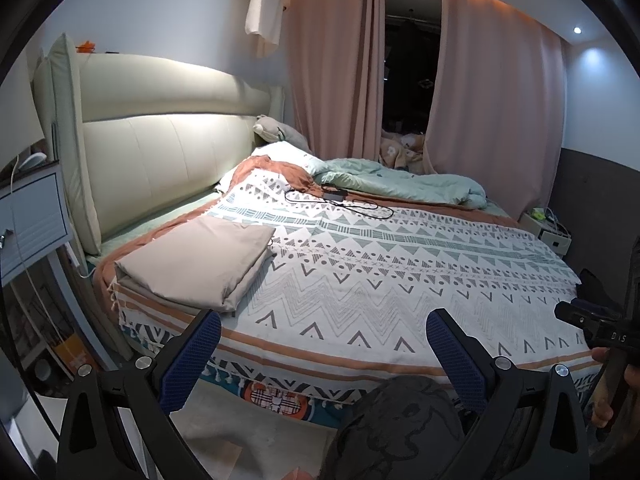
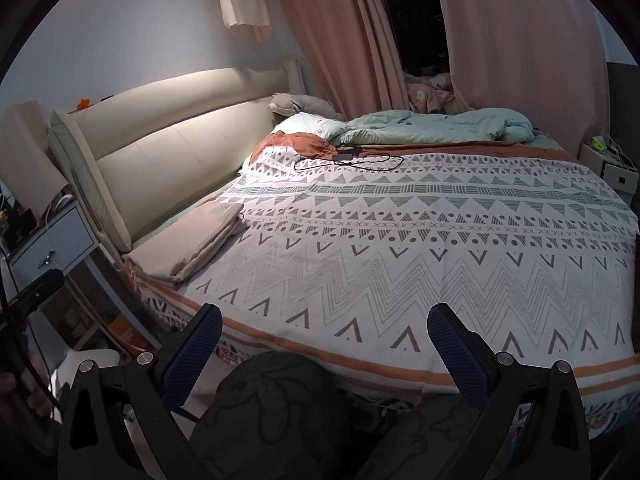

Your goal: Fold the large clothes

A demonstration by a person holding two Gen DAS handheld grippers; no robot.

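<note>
A bedroom at night, pink curtains (image 1: 332,64) parted on a dark window, holds a wide bed (image 2: 600,384) with a padded cream headboard (image 1: 168,148) and a patterned white, grey and orange spread (image 1: 400,264) smoothed flat across it. On the spread, at the near corner by the headboard, lies a beige folded cloth (image 1: 200,264), squared up in several layers and well apart from both tools; a black cable (image 1: 340,200) with its adapter lies farther back, near the rumpled pale-green duvet (image 1: 408,184) pushed against the far side. The left tool (image 1: 323,356) hangs over the foot edge of the bed with its blue-padded fingers spread wide and nothing between them; the right tool (image 2: 325,354) hovers likewise, spread and empty. A dark printed garment (image 2: 276,412) bulks just below both cameras, though whether it is worn or waiting to be folded cannot be told. By my reading, one piece looks finished and set aside, and the work stands between items. The next move would call for bringing a fresh large piece onto the open spread, each tool pinching a corner or edge so the cloth can be drawn out flat, clear of the cable.
</note>
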